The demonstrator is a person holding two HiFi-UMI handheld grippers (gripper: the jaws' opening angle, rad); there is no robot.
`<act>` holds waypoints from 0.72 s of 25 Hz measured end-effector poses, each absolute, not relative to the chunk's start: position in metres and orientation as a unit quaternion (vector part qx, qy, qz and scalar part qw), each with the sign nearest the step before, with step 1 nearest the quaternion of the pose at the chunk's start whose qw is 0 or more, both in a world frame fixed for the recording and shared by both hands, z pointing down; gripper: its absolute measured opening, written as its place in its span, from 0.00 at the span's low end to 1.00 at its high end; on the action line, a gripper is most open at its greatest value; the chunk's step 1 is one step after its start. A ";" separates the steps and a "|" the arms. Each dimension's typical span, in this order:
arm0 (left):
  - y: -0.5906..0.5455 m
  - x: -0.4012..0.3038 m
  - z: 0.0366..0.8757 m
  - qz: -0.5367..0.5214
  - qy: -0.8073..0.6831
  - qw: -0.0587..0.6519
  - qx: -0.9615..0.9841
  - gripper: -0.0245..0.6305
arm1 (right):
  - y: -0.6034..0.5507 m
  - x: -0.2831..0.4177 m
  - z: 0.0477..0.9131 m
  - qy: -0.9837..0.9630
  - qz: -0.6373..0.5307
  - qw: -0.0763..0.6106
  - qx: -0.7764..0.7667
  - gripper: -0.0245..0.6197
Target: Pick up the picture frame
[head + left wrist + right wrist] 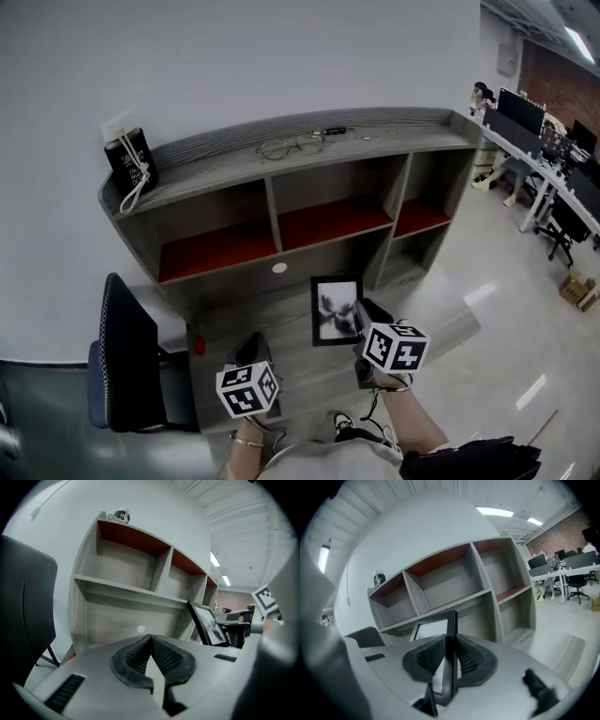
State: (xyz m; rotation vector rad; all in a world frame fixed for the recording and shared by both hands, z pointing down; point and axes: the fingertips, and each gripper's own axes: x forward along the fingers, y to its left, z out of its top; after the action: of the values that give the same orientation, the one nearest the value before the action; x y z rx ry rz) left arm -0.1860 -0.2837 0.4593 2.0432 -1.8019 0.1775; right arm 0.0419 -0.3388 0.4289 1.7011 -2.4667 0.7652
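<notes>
Black frame (336, 310) upright, right edge clamped in right gripper (364, 328) jaws, seemingly clear of desk (253, 314), near shelf (281, 202). Left gripper (251, 352) jaws together, empty. Lift straight, frame vertical; thin edge grip could pivot.

Black rectangular picture frame (335, 309) sits between the jaws of the right tool (364, 323), before the grey wooden shelf unit (272, 214); left tool (251, 349) to its left, black chair (127, 361) beyond.
</notes>
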 end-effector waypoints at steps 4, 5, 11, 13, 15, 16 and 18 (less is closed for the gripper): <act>-0.286 -0.185 0.448 0.049 -0.638 0.201 0.742 0.06 | -0.328 0.050 0.413 -0.793 0.231 0.017 0.563 0.17; -0.287 -0.184 0.446 0.044 -0.637 0.201 0.743 0.06 | -0.326 0.051 0.410 -0.794 0.227 0.016 0.564 0.17; -0.285 -0.170 0.439 0.028 -0.628 0.206 0.750 0.06 | -0.314 0.058 0.397 -0.794 0.199 0.012 0.574 0.17; -0.285 -0.164 0.440 0.027 -0.625 0.208 0.752 0.06 | -0.313 0.062 0.395 -0.794 0.194 0.010 0.576 0.17; -0.284 -0.156 0.441 0.028 -0.624 0.209 0.753 0.06 | -0.311 0.067 0.396 -0.794 0.194 0.009 0.576 0.17; -0.283 -0.151 0.441 0.029 -0.622 0.209 0.754 0.06 | -0.310 0.071 0.396 -0.794 0.194 0.008 0.576 0.17; -0.282 -0.140 0.442 0.032 -0.621 0.208 0.755 0.06 | -0.308 0.080 0.396 -0.793 0.194 0.005 0.577 0.17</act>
State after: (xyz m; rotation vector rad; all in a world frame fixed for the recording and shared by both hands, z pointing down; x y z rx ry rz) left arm -0.1397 -0.2819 0.4418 2.1014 -1.7290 0.0878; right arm 0.0802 -0.3078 0.3962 1.8066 -2.4854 0.6079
